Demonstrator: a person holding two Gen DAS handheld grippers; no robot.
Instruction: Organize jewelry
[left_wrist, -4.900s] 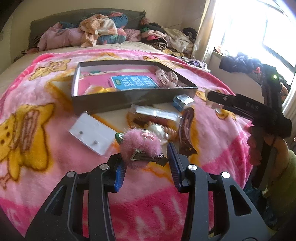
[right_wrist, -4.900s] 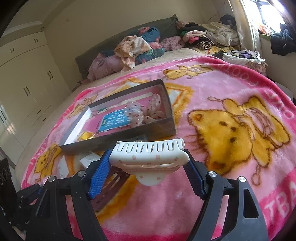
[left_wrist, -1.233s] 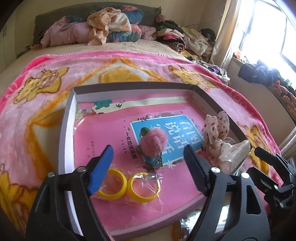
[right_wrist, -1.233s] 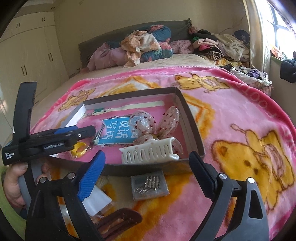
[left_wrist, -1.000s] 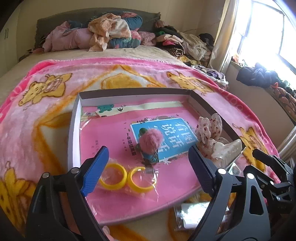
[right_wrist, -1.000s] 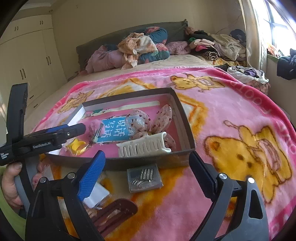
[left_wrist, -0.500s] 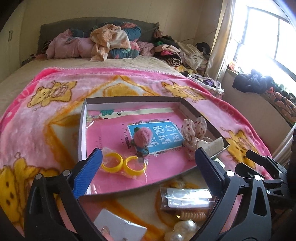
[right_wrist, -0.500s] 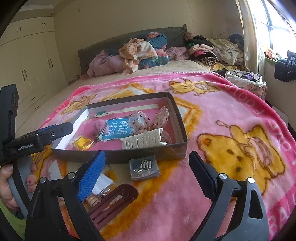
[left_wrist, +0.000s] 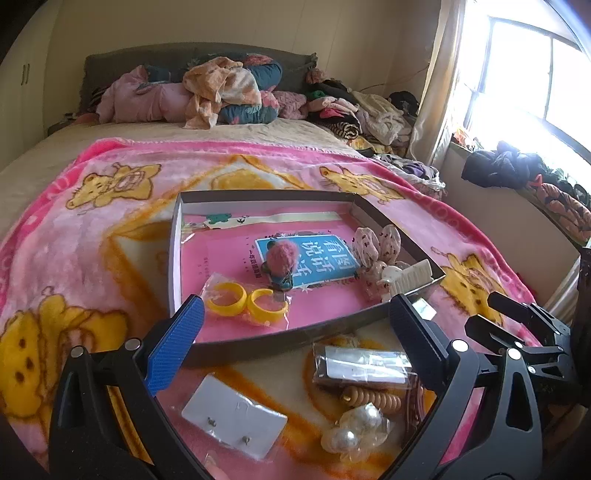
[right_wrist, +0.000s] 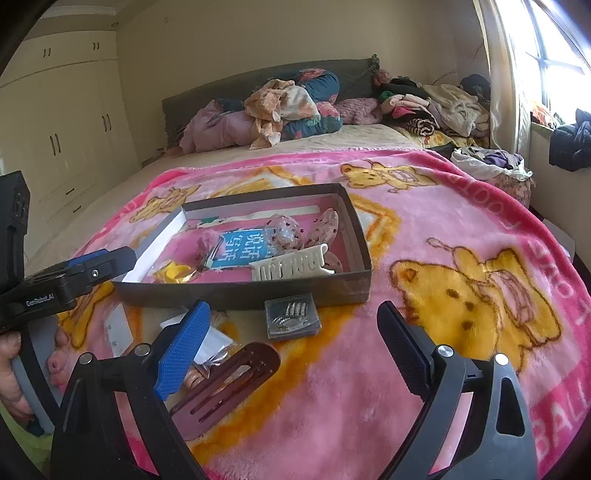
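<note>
A shallow grey box (left_wrist: 177, 236) (right_wrist: 240, 293) lies on the pink blanket. In it are a pink pompom clip (left_wrist: 282, 258), bagged yellow rings (left_wrist: 245, 301), a white claw clip (left_wrist: 408, 275) (right_wrist: 291, 266) and spotted bows (left_wrist: 376, 243). In front of the box lie an earring card (left_wrist: 234, 421), a clear packet (left_wrist: 364, 365), a spiral hair tie (left_wrist: 373, 398), pearls (left_wrist: 354, 430), a bag of hairpins (right_wrist: 291, 315) and a brown hair clip (right_wrist: 225, 384). My left gripper (left_wrist: 291, 354) is open and empty above these loose items. My right gripper (right_wrist: 291, 349) is open and empty, near the brown clip.
The pink bear blanket (right_wrist: 461, 258) covers the bed. Piled clothes and pillows (left_wrist: 221, 92) lie at the headboard. A window (left_wrist: 535, 74) is on the right, wardrobes (right_wrist: 62, 129) on the left. The right gripper also shows in the left wrist view (left_wrist: 524, 325).
Both grippers put their clips into the box, opened, and pulled back toward me. The pompom clip and the white claw clip now lie in the box.
</note>
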